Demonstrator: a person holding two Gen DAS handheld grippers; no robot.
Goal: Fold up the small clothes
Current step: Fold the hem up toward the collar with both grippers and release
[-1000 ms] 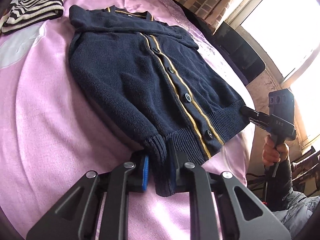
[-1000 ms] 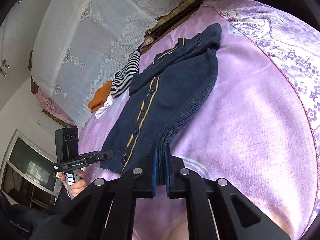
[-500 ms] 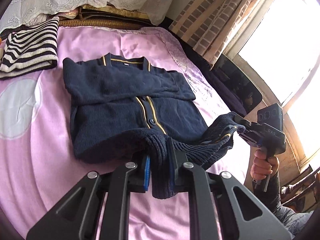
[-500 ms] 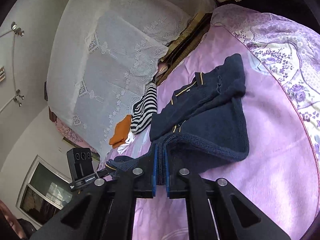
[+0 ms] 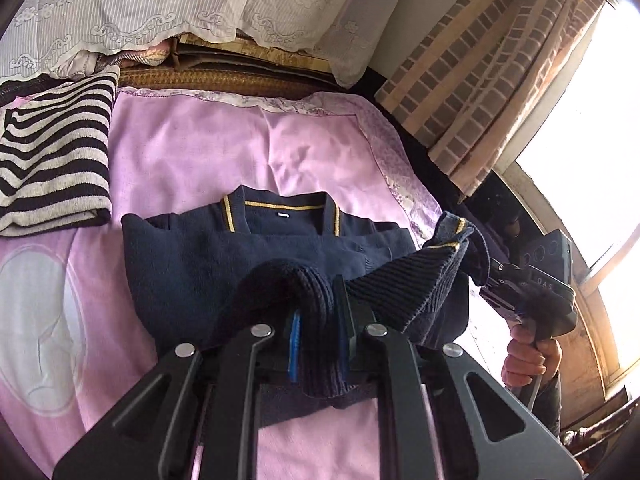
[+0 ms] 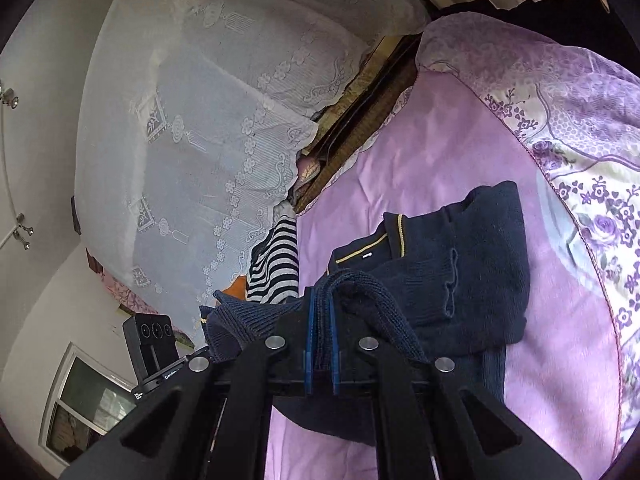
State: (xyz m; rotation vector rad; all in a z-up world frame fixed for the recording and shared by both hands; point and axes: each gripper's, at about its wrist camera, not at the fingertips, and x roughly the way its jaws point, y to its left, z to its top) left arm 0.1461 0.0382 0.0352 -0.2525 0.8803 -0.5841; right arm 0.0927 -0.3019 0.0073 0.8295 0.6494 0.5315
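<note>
Lifted off the pink bedspread (image 5: 192, 148) since a second ago, the ribbed hem of the navy cardigan (image 5: 188, 272) now hangs doubled back over its own body, close to the yellow-trimmed collar. Left gripper (image 5: 320, 320) and right gripper (image 6: 321, 320) each stay clamped on a hem corner. Beside the collar, toward the lace-draped headboard, lies a folded striped top (image 5: 56, 148).

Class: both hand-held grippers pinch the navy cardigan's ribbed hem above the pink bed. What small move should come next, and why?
Probably carry the hem forward to the collar and lower it. Left hand-held gripper and right hand-held gripper hold it raised, short of the collar.
</note>
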